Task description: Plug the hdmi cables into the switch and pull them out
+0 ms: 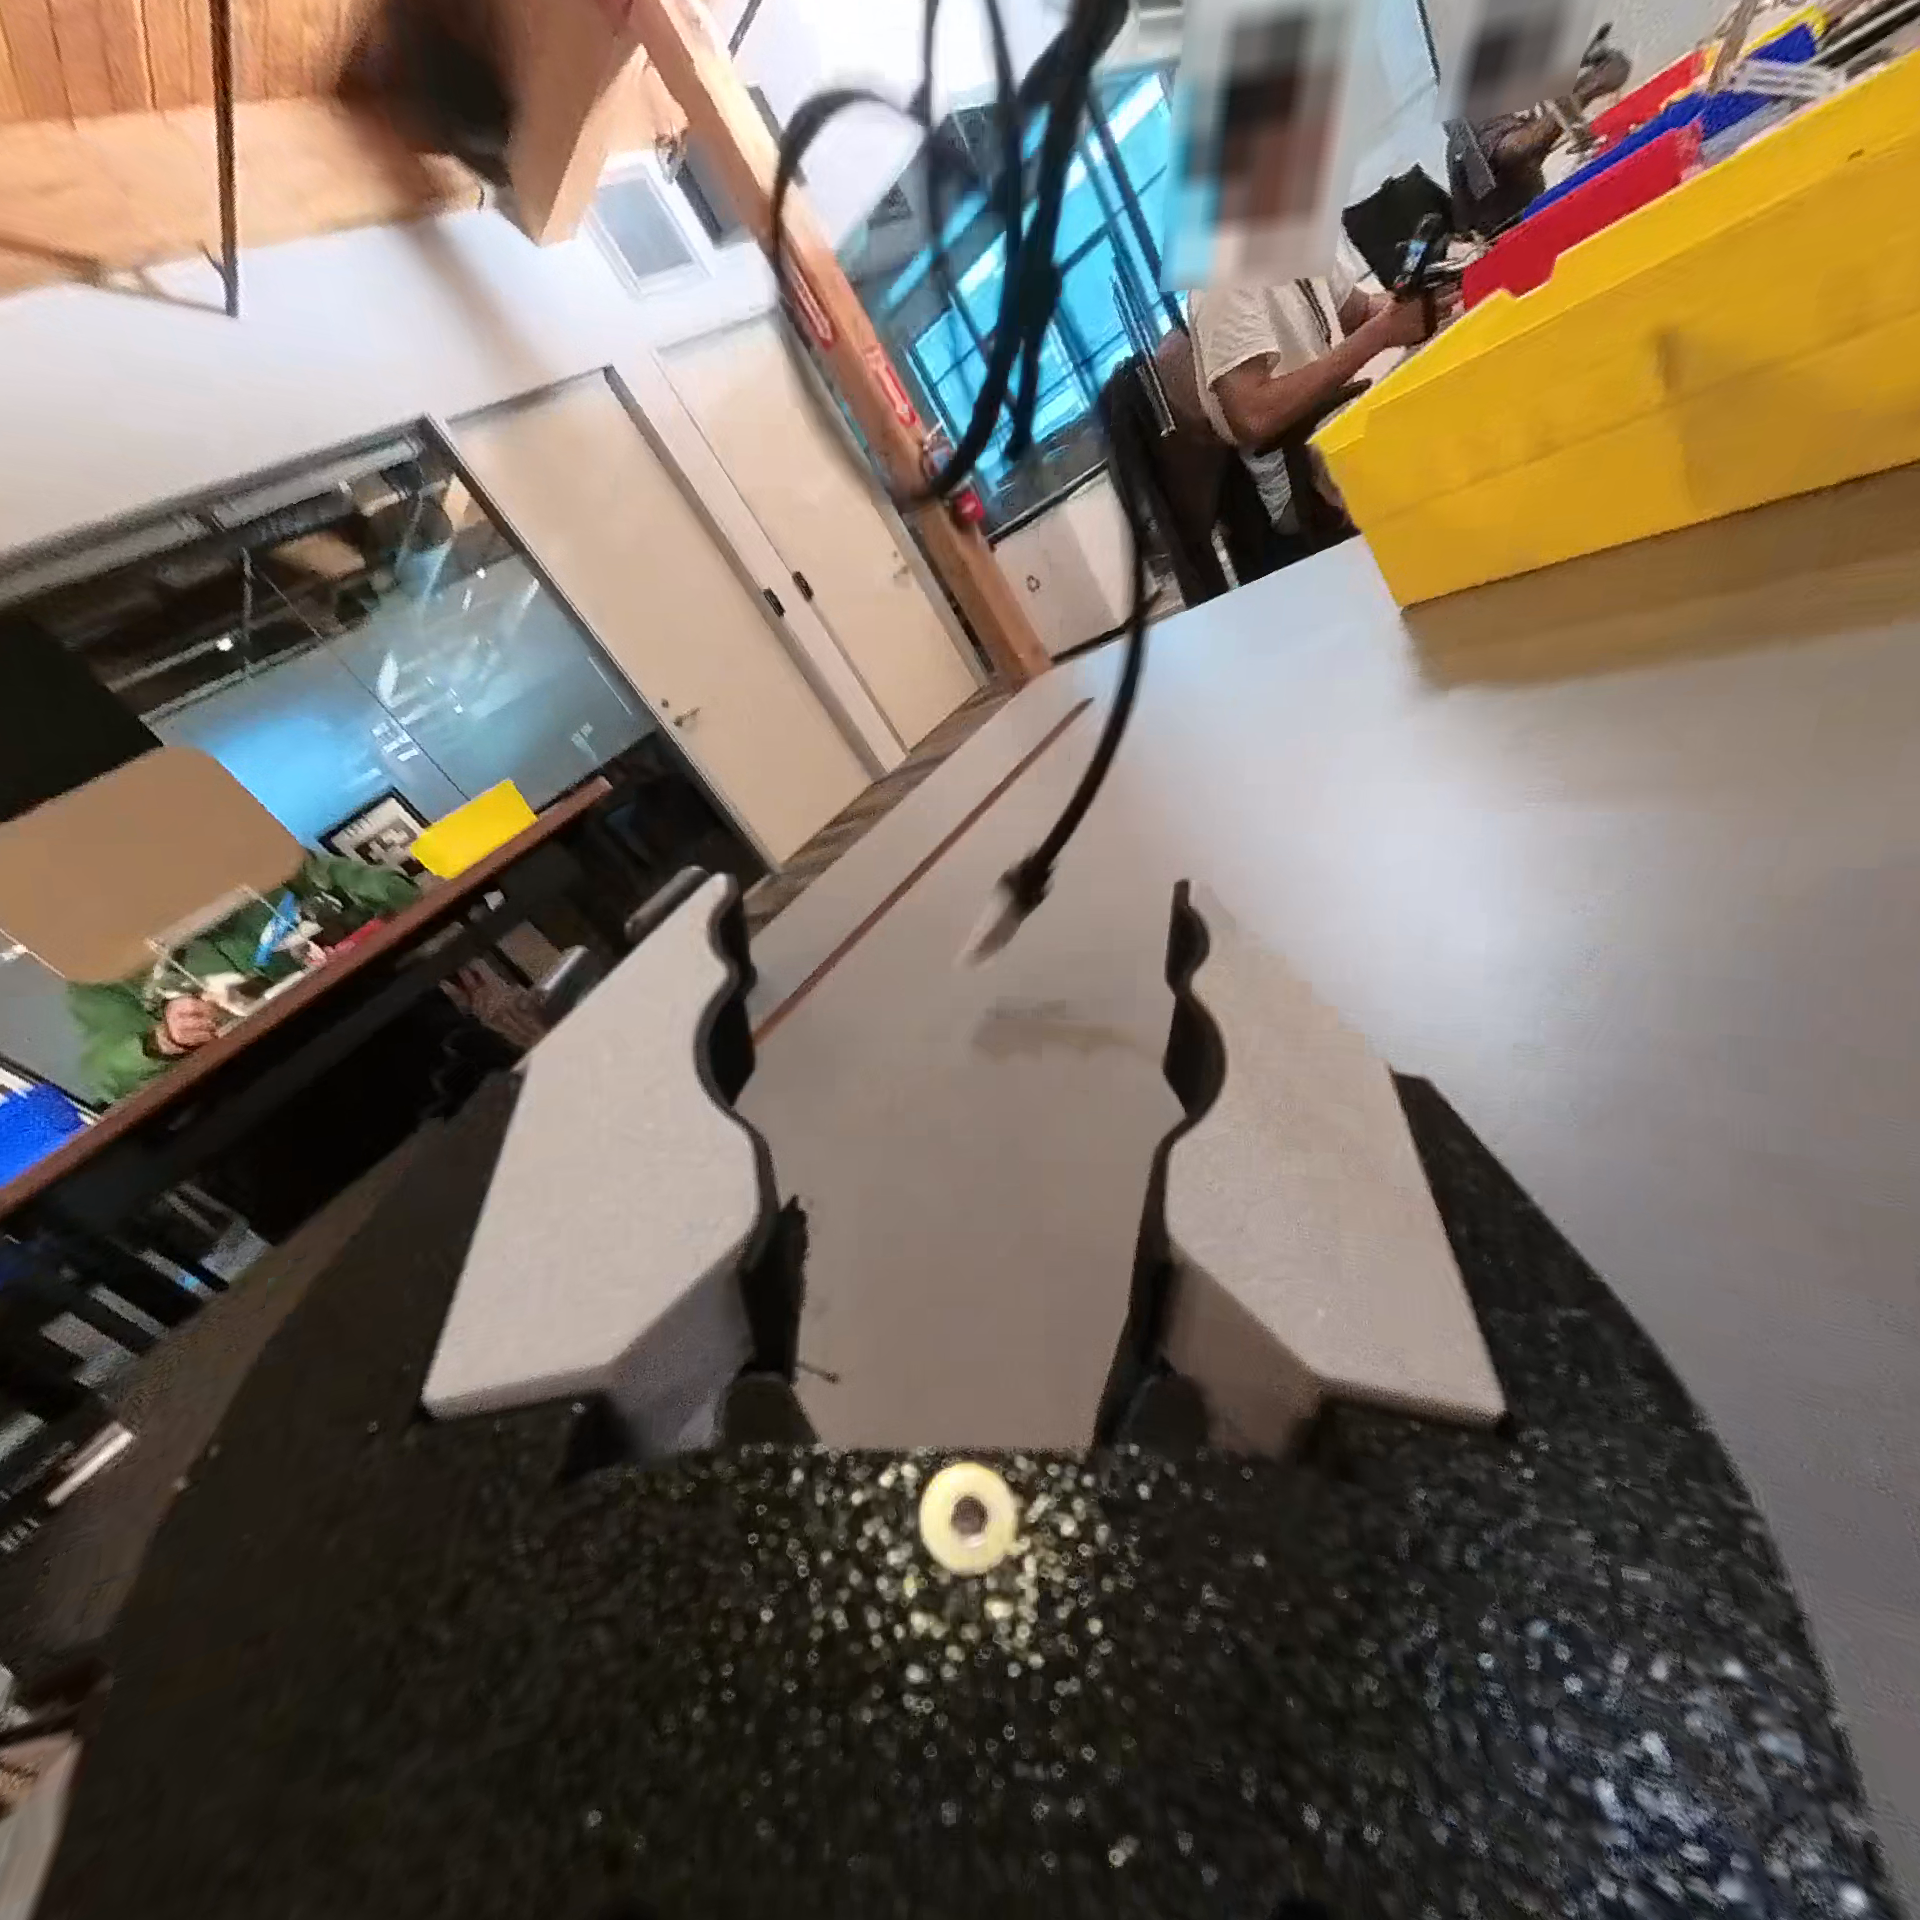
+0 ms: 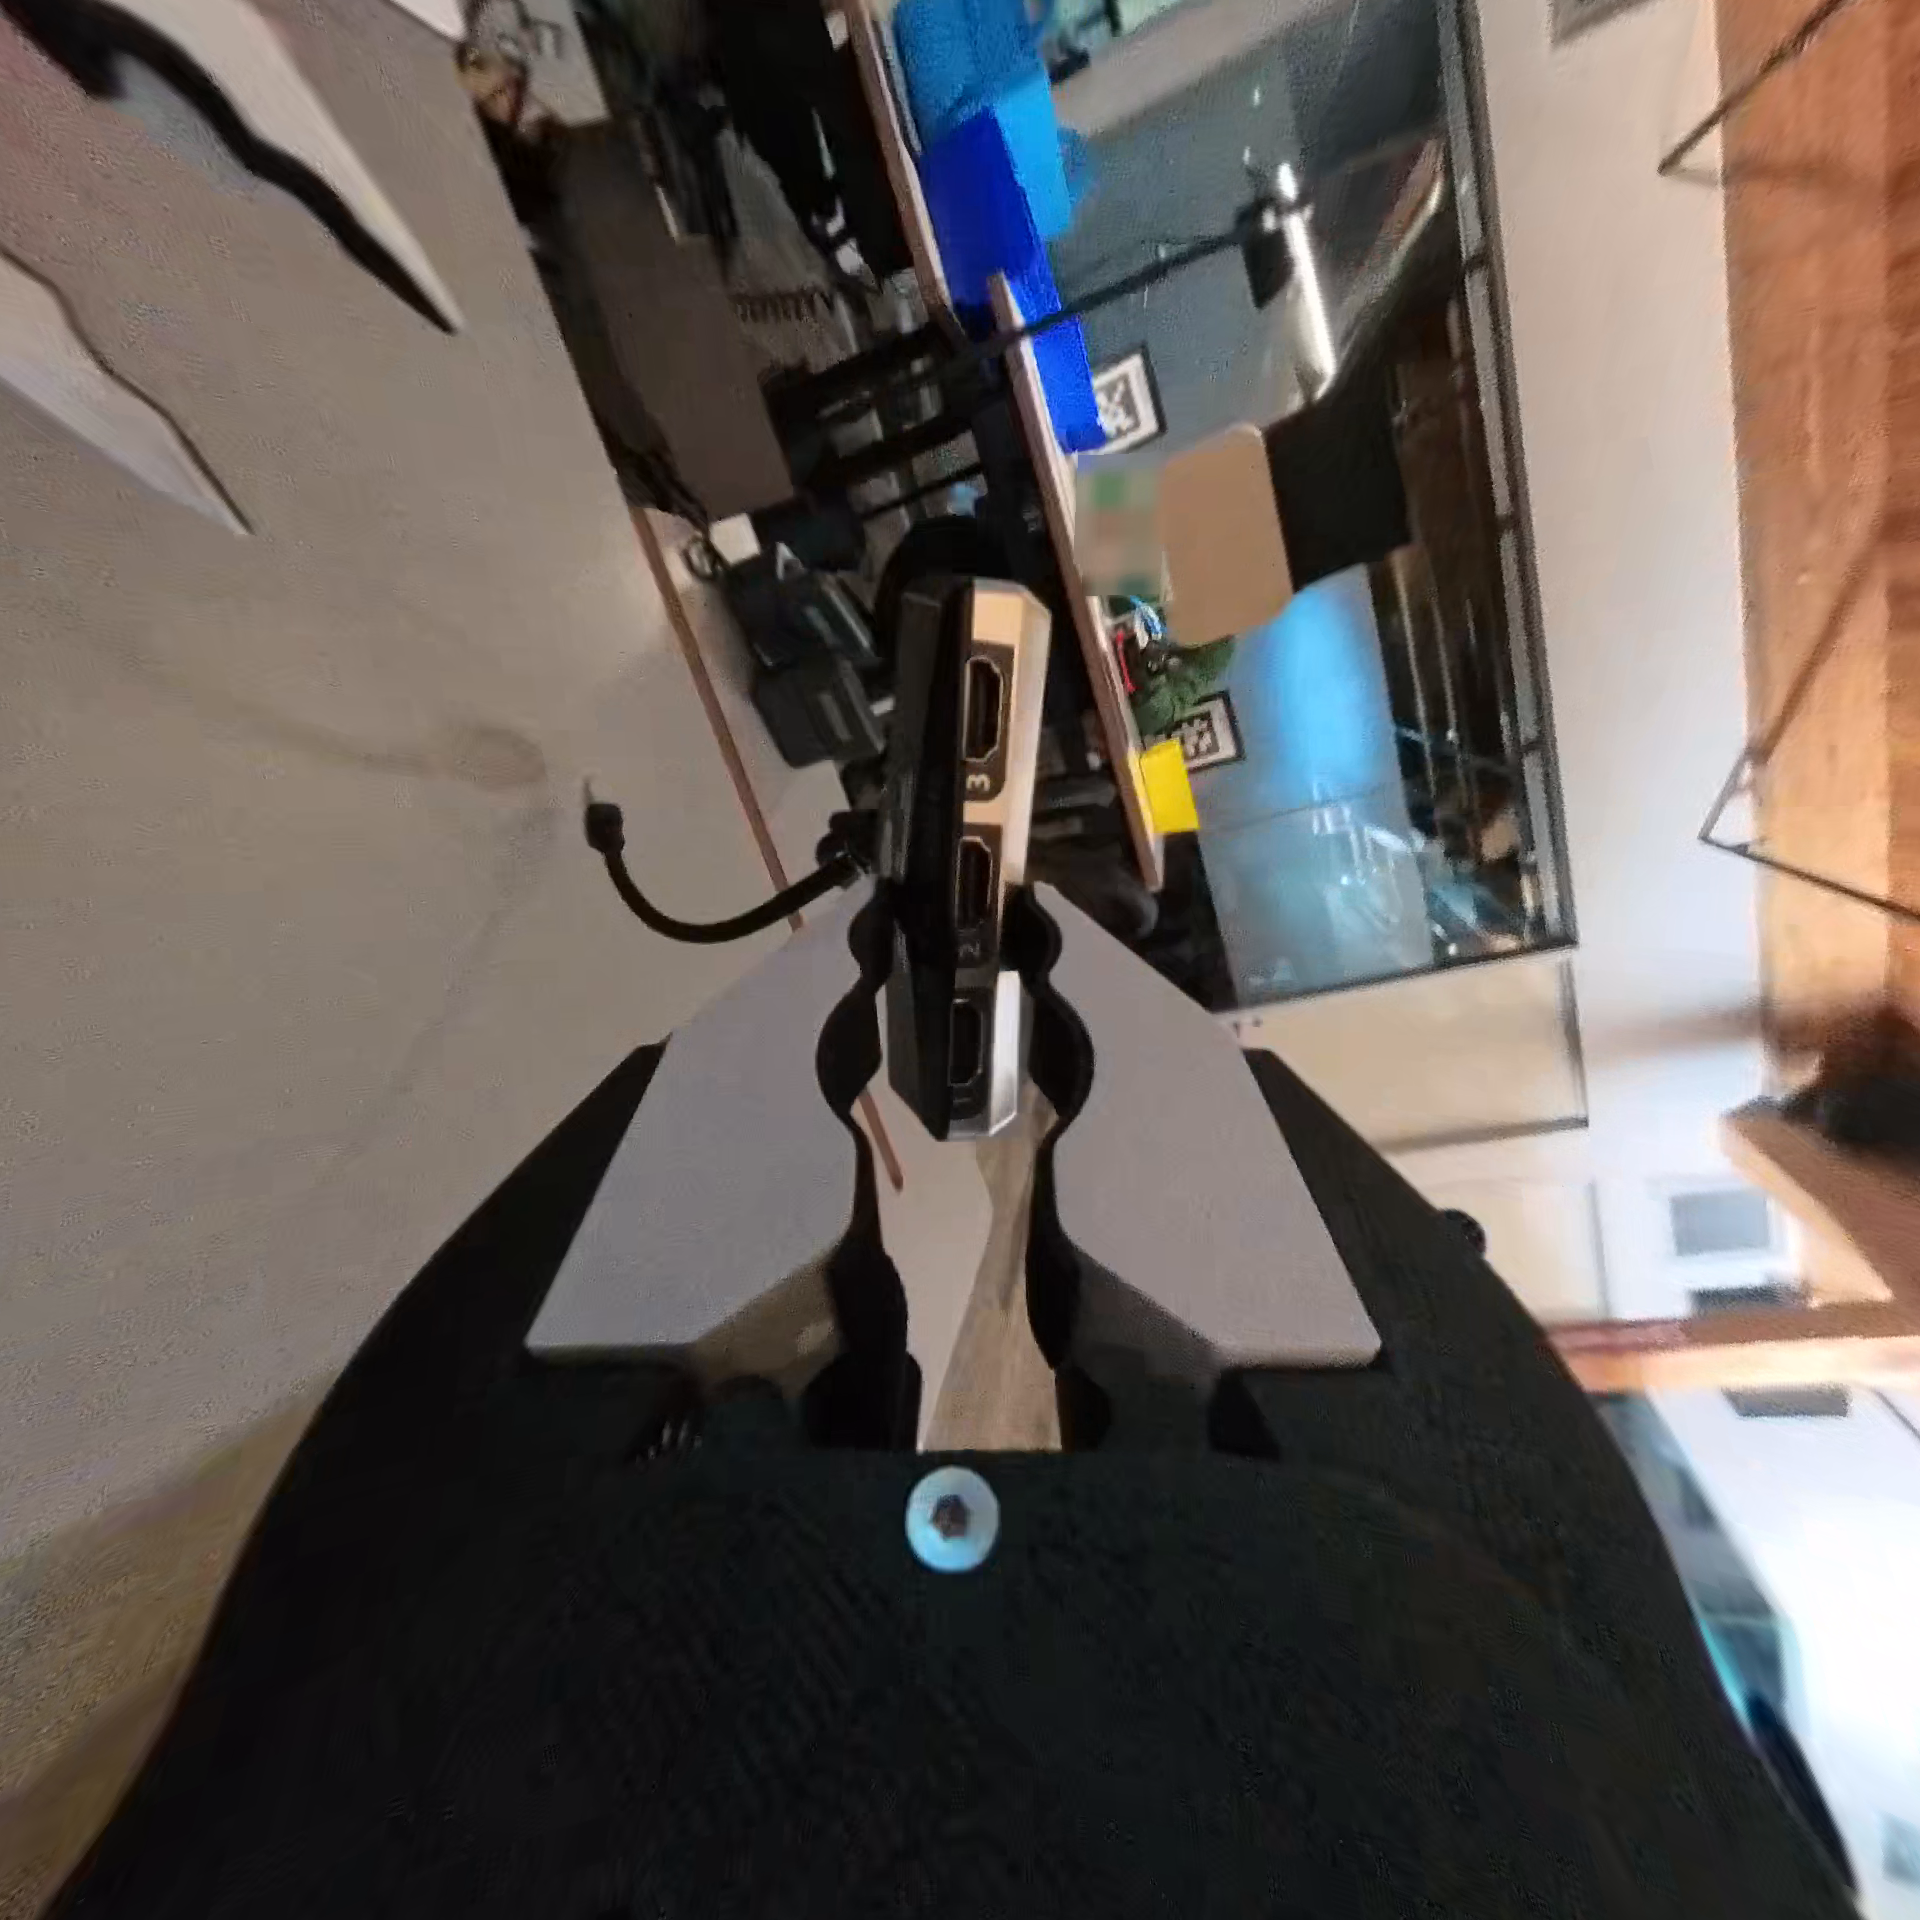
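Switch (image 2: 961,873): slim black-silver slab, clamped in right tool (image 2: 956,940) | left tool (image 1: 961,914): apart, empty

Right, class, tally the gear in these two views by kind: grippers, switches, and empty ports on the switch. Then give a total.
grippers: 2, the left gripper and the right gripper
switch: 1
empty ports: 3
total: 6

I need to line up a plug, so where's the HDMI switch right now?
In the right wrist view the switch sits centre frame, clamped between the right gripper fingertips, off the table.
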Demonstrator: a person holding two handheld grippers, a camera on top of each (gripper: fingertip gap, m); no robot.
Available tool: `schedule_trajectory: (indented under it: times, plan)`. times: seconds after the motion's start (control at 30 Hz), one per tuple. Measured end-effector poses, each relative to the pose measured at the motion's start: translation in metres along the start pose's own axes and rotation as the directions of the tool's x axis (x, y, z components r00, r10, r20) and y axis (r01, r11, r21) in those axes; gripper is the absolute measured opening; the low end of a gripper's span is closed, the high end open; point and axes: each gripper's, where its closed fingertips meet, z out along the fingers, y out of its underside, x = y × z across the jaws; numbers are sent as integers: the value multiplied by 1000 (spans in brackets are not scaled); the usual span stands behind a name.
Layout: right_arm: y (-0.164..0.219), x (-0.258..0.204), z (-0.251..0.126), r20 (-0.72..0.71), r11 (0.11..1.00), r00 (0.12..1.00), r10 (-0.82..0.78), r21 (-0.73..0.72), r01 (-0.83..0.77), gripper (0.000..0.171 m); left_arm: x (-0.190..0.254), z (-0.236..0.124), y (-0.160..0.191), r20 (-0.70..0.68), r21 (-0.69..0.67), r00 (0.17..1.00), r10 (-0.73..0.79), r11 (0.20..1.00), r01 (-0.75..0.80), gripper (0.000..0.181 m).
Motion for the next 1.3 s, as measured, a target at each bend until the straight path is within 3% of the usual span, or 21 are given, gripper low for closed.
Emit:
schedule_trajectory:
  times: [0.13, 0.3, 0.4, 0.5, 0.6, 0.73, 0.83, 0.97, 1.1, 1.23, 1.3]
  plan:
    - [45, 95, -54, 35, 986, 991, 130, -106, -126, 21, -3, 0, 3, -3, -3, 999, -46, 999, 46, 73]
    - [93, 201, -99, -73, 960, 986, 152, -227, -165, 20, 1, 3, 6, -12, -19, 1000, -12, 1000, 12, 69]
    - [105, 237, -112, -75, 943, 967, 243, -215, -253, 20, 2, 4, 7, -15, -25, 1000, 2, 1000, -3, 67]
    - [124, 247, -110, -82, 933, 969, 233, -261, -247, 20, 3, 6, 8, -20, -27, 1000, 3, 1000, -4, 66]
    - [156, 224, -101, -28, 906, 969, 247, -349, -241, 20, 3, 7, 10, -30, -33, 1000, -10, 999, 9, 65]
    - [217, 155, -82, 117, 825, 925, 362, -501, -260, 20, 2, 8, 11, -31, -39, 999, -25, 999, 24, 63]
    - [262, 95, -66, 219, 723, 827, 518, -630, -285, 20, 3, 8, 11, -33, -39, 999, -22, 999, 21, 62]
    - [295, 35, -43, 280, 578, 640, 716, -751, -318, 20, 6, 9, 12, -44, -43, 999, -9, 999, 7, 60]
    - [313, 3, -16, 246, 440, 475, 845, -825, -355, 19, 6, 10, 14, -49, -49, 999, 1, 999, -3, 57]
    - [343, -6, 3, 67, 245, 403, 913, -880, -407, 20, 5, 10, 16, -48, -55, 999, -12, 998, 9, 55]
    - [348, -15, 6, 42, 204, 375, 926, -892, -404, 20, 5, 11, 17, -52, -64, 998, -23, 998, 20, 55]
